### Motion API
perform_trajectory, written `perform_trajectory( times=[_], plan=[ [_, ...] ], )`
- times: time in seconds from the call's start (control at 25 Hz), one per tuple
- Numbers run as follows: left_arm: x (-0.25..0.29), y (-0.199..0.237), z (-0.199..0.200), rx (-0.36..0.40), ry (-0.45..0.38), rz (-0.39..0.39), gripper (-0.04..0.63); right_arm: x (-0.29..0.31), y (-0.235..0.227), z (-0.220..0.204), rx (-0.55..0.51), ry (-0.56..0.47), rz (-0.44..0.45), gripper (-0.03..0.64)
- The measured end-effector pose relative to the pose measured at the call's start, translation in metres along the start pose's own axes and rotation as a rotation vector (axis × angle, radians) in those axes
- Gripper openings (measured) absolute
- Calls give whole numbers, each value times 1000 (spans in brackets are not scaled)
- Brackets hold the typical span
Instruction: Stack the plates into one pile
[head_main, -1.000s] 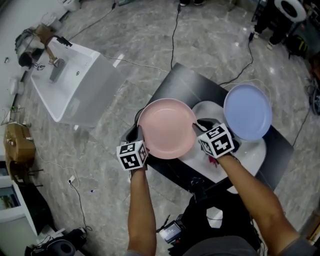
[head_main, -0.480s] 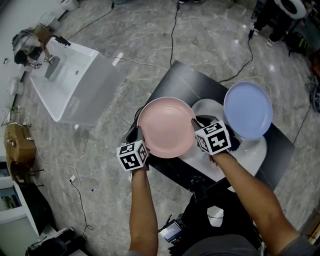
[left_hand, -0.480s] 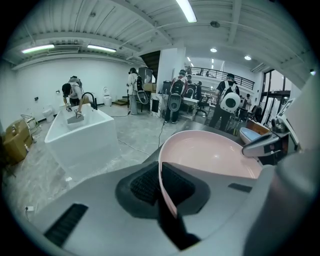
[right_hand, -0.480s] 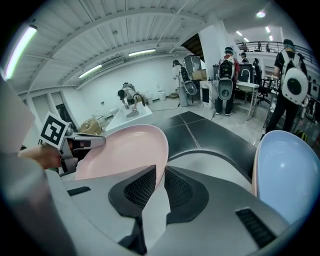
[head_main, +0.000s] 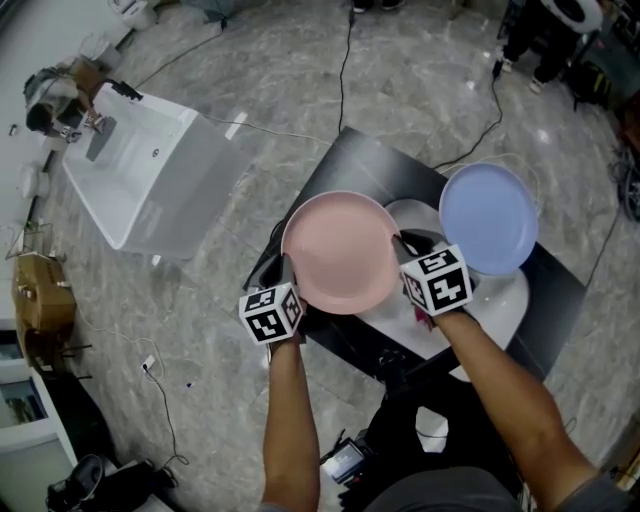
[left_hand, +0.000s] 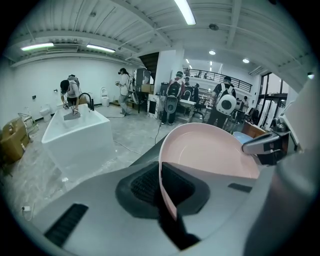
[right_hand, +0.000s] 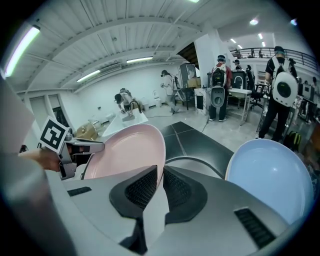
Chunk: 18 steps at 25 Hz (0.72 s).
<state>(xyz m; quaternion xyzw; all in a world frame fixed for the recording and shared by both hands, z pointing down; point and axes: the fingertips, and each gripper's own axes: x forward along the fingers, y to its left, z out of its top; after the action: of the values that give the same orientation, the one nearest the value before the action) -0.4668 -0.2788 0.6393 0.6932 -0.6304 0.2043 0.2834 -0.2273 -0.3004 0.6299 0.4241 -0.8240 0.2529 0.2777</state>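
While each gripper view shows its own jaws clenched on the thin rim of the round pink plastic plate (left_hand: 210, 155), left gripper (left_hand: 161, 186) on the left edge and right gripper (right_hand: 159, 186) on the opposite edge, only the head view shows that plate held over the near part of the black rectangular table (head_main: 370, 165), partly covering a round white plate (head_main: 490, 305). Right gripper view alone gives the round pale blue plate (right_hand: 272, 175) up close, just right of the pink one. Farther left, on the marble floor, the head view shows a white tub (head_main: 140, 170).
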Motion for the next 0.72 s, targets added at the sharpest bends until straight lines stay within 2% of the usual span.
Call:
perform_trajectory(
  times=[0.28, 0.72],
  plan=[
    [-3, -30, 28, 31, -30, -34, 18, -27, -22, 11, 37, -45, -35, 57],
    [-4, -103, 69, 83, -66, -112, 15, -89, -78, 32, 72, -137, -122, 45]
  ],
)
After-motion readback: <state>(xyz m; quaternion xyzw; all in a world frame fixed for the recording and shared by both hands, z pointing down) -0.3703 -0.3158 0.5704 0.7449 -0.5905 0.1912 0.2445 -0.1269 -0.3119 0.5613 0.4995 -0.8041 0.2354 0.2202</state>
